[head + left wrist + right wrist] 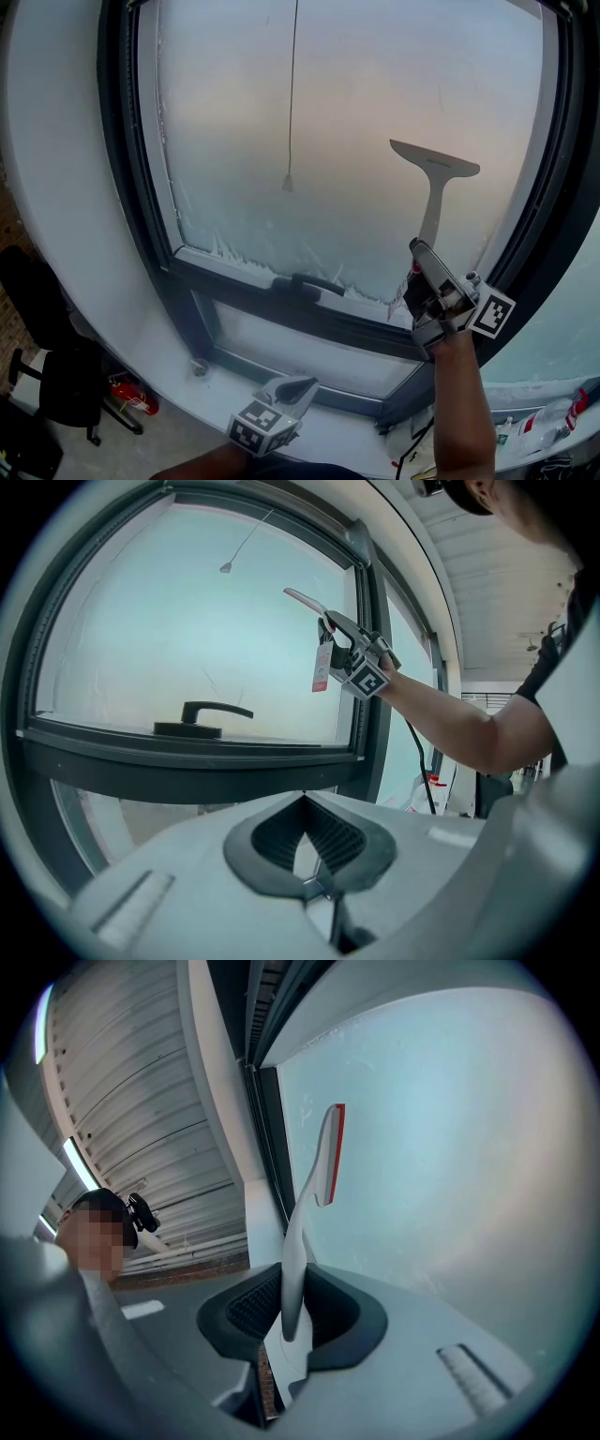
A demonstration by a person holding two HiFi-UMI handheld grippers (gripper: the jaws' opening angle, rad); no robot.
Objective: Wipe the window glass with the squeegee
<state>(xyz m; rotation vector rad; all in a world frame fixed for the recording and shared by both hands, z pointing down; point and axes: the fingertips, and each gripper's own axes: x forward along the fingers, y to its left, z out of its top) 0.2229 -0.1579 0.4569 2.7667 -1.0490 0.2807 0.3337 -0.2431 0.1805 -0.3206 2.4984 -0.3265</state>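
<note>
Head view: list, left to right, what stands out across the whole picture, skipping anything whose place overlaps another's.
black office chair → left claw, shut and empty → squeegee, its handle gripped by the right claw → plastic bottle

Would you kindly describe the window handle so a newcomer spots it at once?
Find the large frosted window pane, then its dark lower frame. The window handle is the horizontal black lever mounted there, left of the white squeegee.
</note>
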